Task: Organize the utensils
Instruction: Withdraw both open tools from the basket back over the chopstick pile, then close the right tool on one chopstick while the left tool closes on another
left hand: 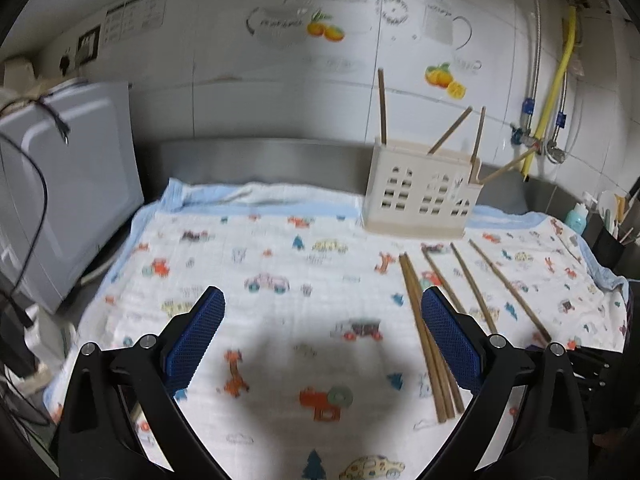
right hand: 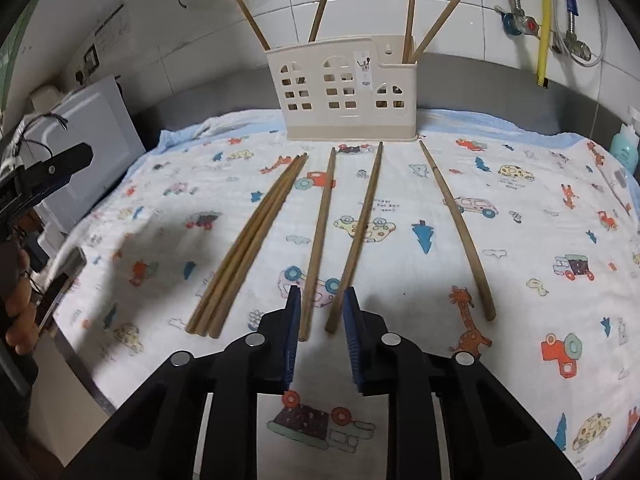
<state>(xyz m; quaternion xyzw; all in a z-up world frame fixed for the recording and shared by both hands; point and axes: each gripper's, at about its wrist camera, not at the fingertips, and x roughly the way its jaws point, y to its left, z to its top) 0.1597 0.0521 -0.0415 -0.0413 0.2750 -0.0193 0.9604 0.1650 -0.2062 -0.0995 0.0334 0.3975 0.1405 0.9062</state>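
A cream house-shaped utensil holder (right hand: 346, 92) stands at the back of the cloth with several wooden chopsticks upright in it; it also shows in the left wrist view (left hand: 420, 192). Several loose chopsticks lie on the cloth: a bundle of three (right hand: 248, 248), two singles (right hand: 320, 236) (right hand: 360, 232), and one further right (right hand: 456, 228). My right gripper (right hand: 322, 300) is narrowly open and empty, just behind the near ends of the two middle chopsticks. My left gripper (left hand: 322, 304) is wide open and empty above the cloth, its right finger beside the bundle (left hand: 424, 332).
A patterned cloth (right hand: 520, 240) covers the counter. A white appliance (left hand: 68, 184) with cables stands at the left. Pipes and a yellow hose (left hand: 560, 72) run down the tiled wall at the right. A teal bottle (right hand: 624, 148) stands at the far right edge.
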